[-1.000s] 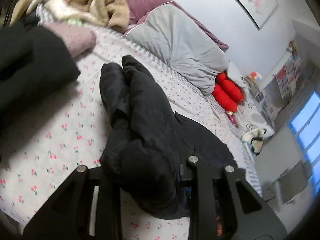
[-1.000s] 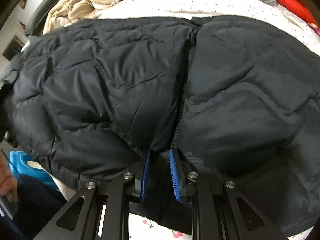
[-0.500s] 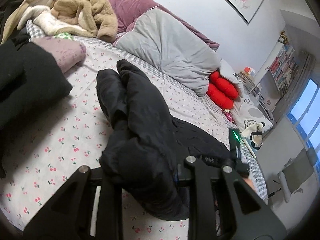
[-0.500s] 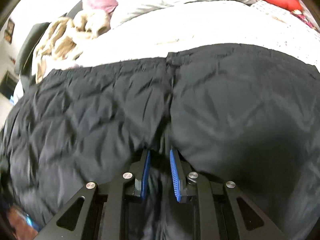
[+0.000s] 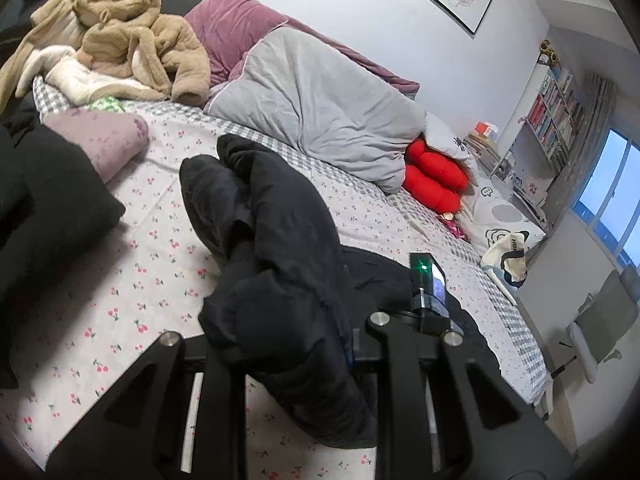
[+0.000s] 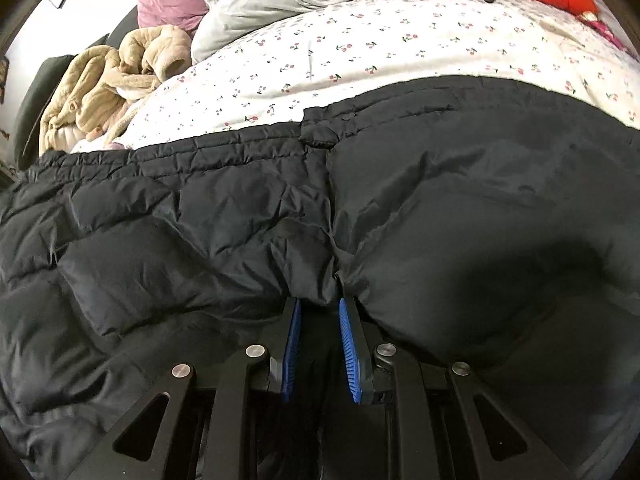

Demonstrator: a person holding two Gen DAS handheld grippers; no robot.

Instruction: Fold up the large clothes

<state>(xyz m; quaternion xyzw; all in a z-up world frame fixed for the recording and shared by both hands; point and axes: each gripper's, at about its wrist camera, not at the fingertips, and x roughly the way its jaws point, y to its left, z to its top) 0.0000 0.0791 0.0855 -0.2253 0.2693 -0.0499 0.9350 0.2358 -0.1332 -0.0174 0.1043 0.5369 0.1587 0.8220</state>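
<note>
The black puffer jacket (image 6: 224,240), quilted and slightly glossy with crinkled seams, lay spread across the cherry-print bedsheet (image 6: 360,52), its zipper line running away from the right gripper (image 6: 319,312). That gripper's ribbed blue pads (image 6: 347,344) pinched a fold of the hem at the zipper. The left gripper (image 5: 288,344) reached low over the bed, clamped on a bunched sleeve (image 5: 264,216) whose long axis stretched ahead toward the grey duvet (image 5: 328,104).

Cherry-print bed (image 5: 132,280) carries black jacket (image 6: 200,240), grey duvet (image 5: 320,108), tan coat (image 5: 132,40).
</note>
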